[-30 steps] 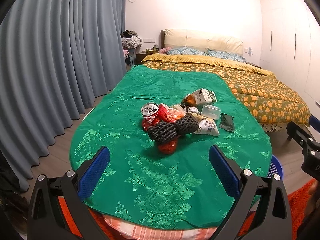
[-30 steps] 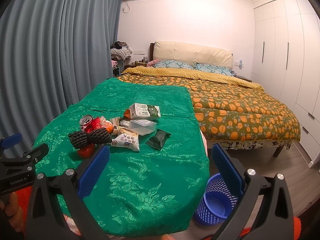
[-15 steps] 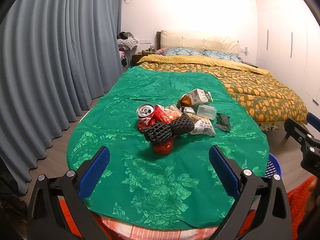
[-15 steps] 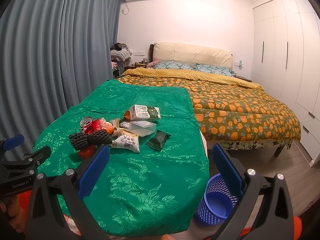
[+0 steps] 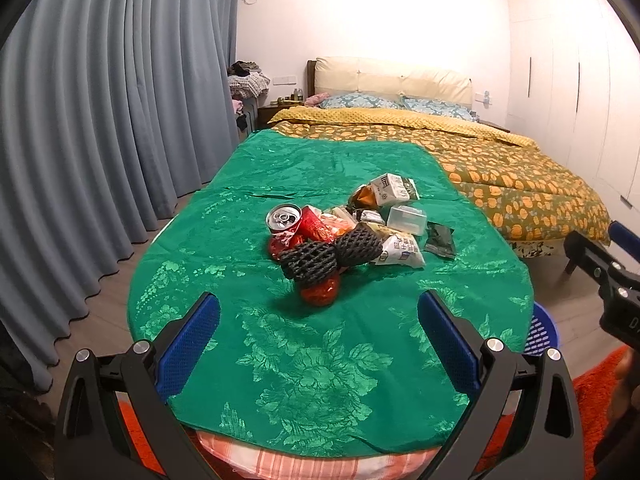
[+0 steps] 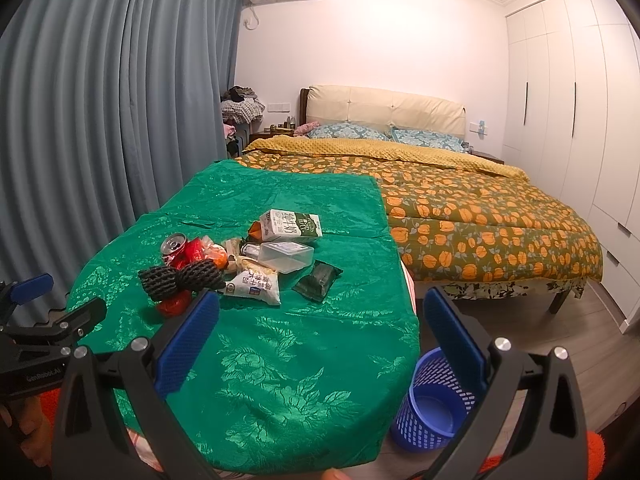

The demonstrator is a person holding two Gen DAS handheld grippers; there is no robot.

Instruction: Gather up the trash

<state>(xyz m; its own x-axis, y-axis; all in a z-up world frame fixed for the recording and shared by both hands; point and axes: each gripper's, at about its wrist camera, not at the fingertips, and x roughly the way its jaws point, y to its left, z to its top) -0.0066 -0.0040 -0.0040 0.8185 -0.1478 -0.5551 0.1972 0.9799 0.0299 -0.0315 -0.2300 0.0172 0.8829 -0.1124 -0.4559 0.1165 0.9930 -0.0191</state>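
Observation:
A pile of trash lies mid-table on the green cloth (image 5: 304, 364): a red soda can (image 5: 285, 219), black foam netting (image 5: 310, 261), a red wrapper (image 5: 320, 293), a white snack bag (image 5: 401, 250), a clear plastic box (image 5: 405, 218), a milk carton (image 5: 394, 191) and a dark green packet (image 5: 440, 237). The pile also shows in the right wrist view, with the netting (image 6: 180, 279) and carton (image 6: 290, 225). My left gripper (image 5: 318, 344) is open and empty, short of the pile. My right gripper (image 6: 318, 338) is open and empty, over the table's near right part. A blue mesh bin (image 6: 432, 404) stands on the floor right of the table.
A bed with an orange-patterned quilt (image 6: 480, 216) stands behind and right of the table. Grey-blue curtains (image 5: 100, 120) run along the left. White wardrobes (image 6: 572, 100) line the right wall. An orange rug (image 5: 592, 392) lies at the near edge.
Both views have drifted slightly back and up, so the pile looks a little smaller and farther. Both grippers stay open and empty. The trash has not moved.

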